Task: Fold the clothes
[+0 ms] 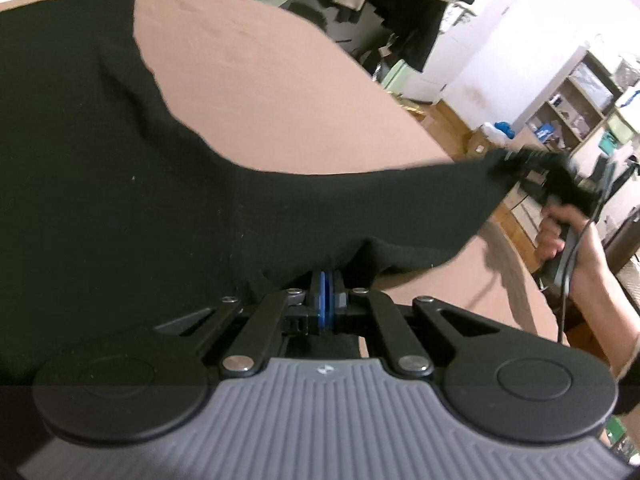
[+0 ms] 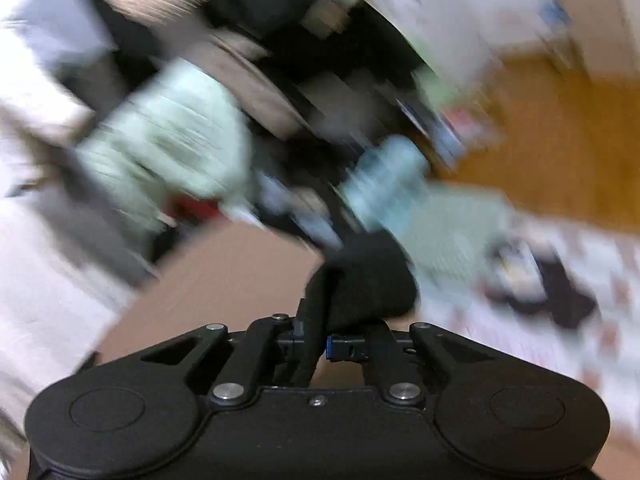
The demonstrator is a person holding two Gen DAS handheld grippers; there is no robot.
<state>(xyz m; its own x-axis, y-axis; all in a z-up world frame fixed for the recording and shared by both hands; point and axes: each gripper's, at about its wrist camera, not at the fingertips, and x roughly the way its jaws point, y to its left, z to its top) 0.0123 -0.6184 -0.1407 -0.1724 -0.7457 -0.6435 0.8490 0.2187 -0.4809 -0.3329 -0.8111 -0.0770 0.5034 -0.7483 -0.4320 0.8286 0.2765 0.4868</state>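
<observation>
Black knit garment (image 1: 120, 184), spread on the tan padded table (image 1: 280, 92): your left gripper (image 1: 325, 280) clamps its near edge, your right gripper (image 2: 320, 320) a lifted corner; keep the span taut while carrying it across.

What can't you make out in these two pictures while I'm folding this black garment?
- Left wrist view: the black garment runs off the left edge, so its type and full shape are unknown.
- Left tongs: tips buried under the cloth.
- Right wrist view: the room is smeared by motion blur; background items unidentifiable.
</observation>
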